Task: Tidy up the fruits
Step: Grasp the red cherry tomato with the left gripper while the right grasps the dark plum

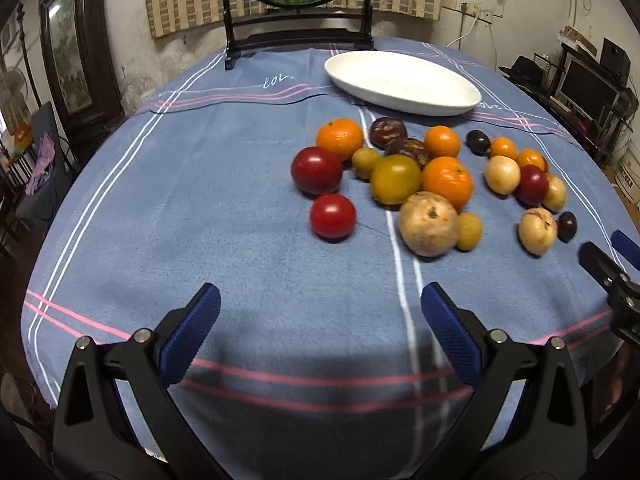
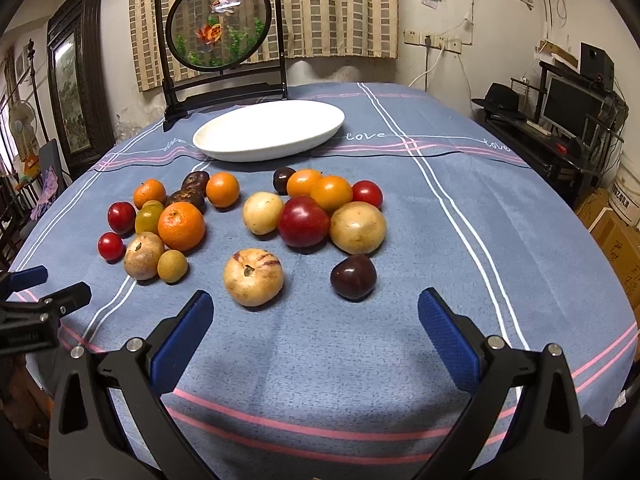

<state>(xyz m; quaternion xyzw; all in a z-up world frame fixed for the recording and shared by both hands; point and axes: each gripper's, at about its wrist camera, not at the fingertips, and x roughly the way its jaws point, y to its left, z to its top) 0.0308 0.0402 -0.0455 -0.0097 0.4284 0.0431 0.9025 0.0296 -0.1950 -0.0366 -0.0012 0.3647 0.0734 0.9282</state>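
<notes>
Several fruits lie loose on a blue tablecloth (image 1: 240, 248): oranges (image 1: 340, 138), red tomatoes (image 1: 333, 216), a yellow-green tomato (image 1: 395, 179), tan round fruits (image 2: 253, 277) and dark plums (image 2: 353, 276). Behind them sits an empty white oval dish (image 1: 402, 82) (image 2: 269, 130). My left gripper (image 1: 320, 308) is open, low over the cloth, short of the red tomato. My right gripper (image 2: 314, 312) is open too, just in front of the tan fruit and the dark plum. Each gripper shows at the edge of the other's view.
A black-framed round screen (image 2: 219, 24) with a fish picture stands at the table's far edge behind the dish. Shelves with a monitor (image 2: 568, 100) stand to the right, a dark framed mirror (image 2: 74, 88) to the left. Bare cloth lies on the table's left side.
</notes>
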